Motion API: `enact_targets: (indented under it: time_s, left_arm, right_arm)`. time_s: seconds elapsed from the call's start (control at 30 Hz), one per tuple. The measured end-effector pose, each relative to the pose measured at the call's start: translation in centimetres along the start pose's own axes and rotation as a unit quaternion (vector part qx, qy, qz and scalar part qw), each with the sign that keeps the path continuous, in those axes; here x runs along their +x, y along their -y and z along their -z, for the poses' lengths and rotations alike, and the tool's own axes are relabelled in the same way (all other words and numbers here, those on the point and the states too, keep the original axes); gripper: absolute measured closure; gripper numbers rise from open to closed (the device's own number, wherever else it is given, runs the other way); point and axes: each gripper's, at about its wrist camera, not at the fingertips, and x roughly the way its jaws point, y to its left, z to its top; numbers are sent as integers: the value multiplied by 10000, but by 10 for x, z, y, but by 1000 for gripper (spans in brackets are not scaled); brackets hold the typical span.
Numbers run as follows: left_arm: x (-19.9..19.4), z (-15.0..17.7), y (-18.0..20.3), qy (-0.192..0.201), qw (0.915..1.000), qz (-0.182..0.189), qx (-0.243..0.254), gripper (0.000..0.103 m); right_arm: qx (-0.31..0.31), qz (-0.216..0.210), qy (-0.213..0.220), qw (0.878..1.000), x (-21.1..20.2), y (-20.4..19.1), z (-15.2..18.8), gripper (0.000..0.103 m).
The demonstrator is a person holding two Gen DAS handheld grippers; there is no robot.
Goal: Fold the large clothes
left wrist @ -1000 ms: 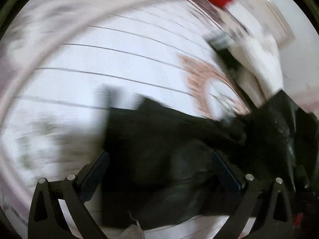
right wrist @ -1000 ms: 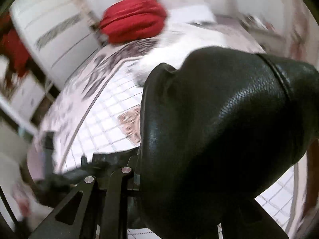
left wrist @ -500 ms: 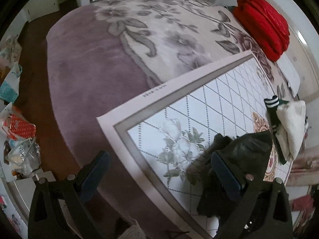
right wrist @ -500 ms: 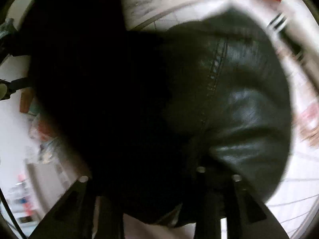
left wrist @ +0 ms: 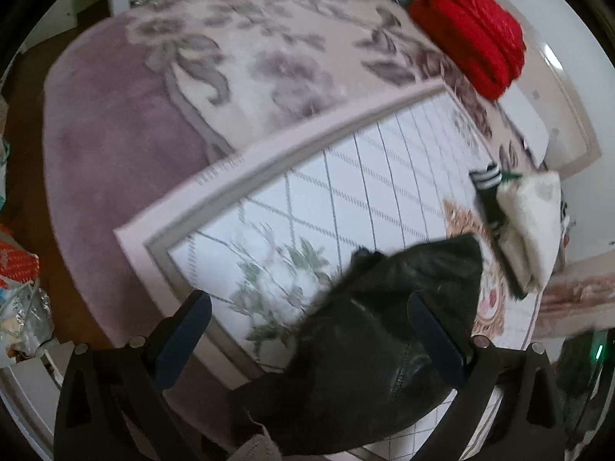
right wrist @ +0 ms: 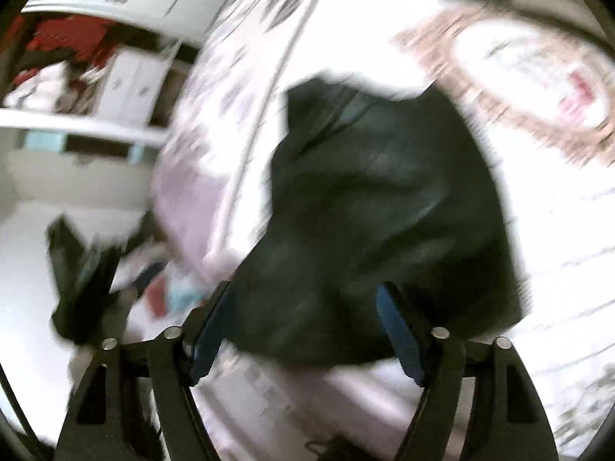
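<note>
A black leather garment [left wrist: 376,342] lies bunched on the white checked mat [left wrist: 346,199] on the bed, near the mat's front edge. My left gripper [left wrist: 307,330] is open and empty above the garment's left part. In the right wrist view, which is blurred, the same garment [right wrist: 384,211] lies as a dark heap on the mat [right wrist: 546,211]. My right gripper [right wrist: 303,326] is open just above its near edge, with nothing between the pads.
A folded red blanket [left wrist: 469,50] sits at the bed's far end. A folded cream and black pile [left wrist: 526,223] lies on the mat to the right. The purple flowered bedspread [left wrist: 127,134] drops to the floor at left, where bags [left wrist: 19,292] lie.
My right gripper has let go of the black garment, which has dropped onto the mat, and its jaws now stand open. The left gripper stayed open and shifted slightly over the garment.
</note>
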Motion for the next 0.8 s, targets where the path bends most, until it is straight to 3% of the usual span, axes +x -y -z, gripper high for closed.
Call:
enact_targets:
  time_s: [0.03, 0.1, 0.3, 0.37, 0.43, 0.5, 0.53, 0.57, 0.6, 0.67, 0.7, 0.73, 0.8]
  left_arm:
    - [9, 3, 3, -89, 9999, -92, 29, 0]
    - [34, 14, 8, -280, 9995, -153, 56, 0]
    - [76, 37, 1, -680, 9968, -424, 24, 0]
    - [88, 43, -4, -794, 9949, -616, 56, 0]
    - [94, 47, -8, -883, 9943, -601, 4, 0]
    - [94, 48, -10, -942, 9944, -453, -146, 0]
    - [93, 48, -9, -934, 9945, -445, -152, 0]
    - [92, 48, -6, -912, 9946, -476, -120, 0]
    - [91, 48, -4, -878, 9949, -497, -78, 0]
    - [90, 48, -2, -824, 9953, -504, -39, 0]
    - [89, 47, 0, -802, 9955, -499, -44, 0]
    - [87, 46, 1, -769, 9959, -467, -58, 0]
    - [83, 45, 3, -703, 9965, -447, -44, 0]
  right_arm:
    - [101, 69, 79, 9999, 4, 6, -9, 69]
    - [223, 221, 164, 9994, 13, 19, -29, 70]
    - [-152, 886, -649, 9938, 88, 11, -54, 70]
    - [-208, 922, -807, 9923, 95, 8, -60, 70]
    - [-176, 480, -1035, 9933, 78, 7, -68, 60]
    - [46, -49, -985, 9951, 52, 15, -78, 50]
    - [151, -71, -649, 9978, 27, 29, -80, 43]
    - [211, 37, -451, 9988, 17, 39, -85, 23]
    - [303, 182, -246, 9991, 8, 56, -85, 10]
    - [720, 307, -402, 9961, 20, 102, -80, 9]
    - [865, 162, -624, 9942, 33, 117, -78, 9]
    - [1159, -481, -1058, 9864, 58, 140, -69, 9]
    - [1631, -1758, -1402, 9606, 86, 162, -54, 8]
